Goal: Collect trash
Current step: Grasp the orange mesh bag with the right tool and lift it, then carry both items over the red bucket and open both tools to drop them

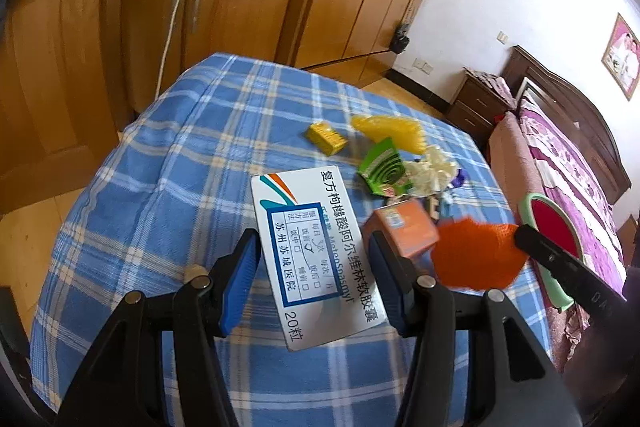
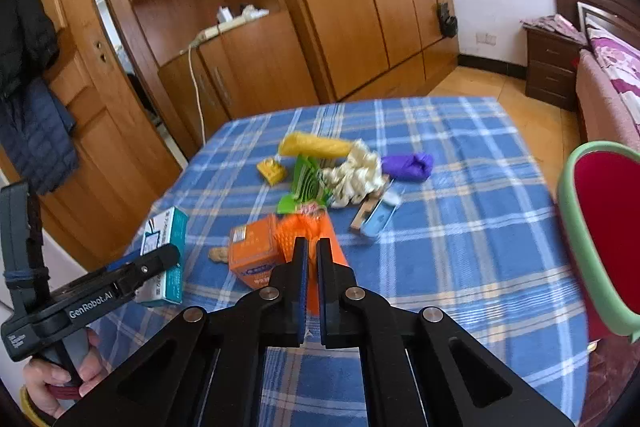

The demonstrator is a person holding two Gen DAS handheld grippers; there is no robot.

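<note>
Hidden: we see the right hand-held gripper (image 2: 313, 247) covering much of the orange nubbed mesh scrap (image 2: 298, 231), which is blurred.
Left hand-held gripper (image 1: 312, 247): clamped on the white flat cardboard medicine box (image 1: 316, 251), lower centre, above the blue plaid counter (image 1: 160, 167).
Box axis: running up-frame, tilted left.
Right jaws: shut on the scrap.

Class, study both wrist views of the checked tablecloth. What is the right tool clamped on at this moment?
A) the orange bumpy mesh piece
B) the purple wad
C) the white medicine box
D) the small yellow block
A: in the right wrist view the right tool has its fingers shut on the orange bumpy mesh piece, while the white medicine box sits between the left tool's fingers.
</note>
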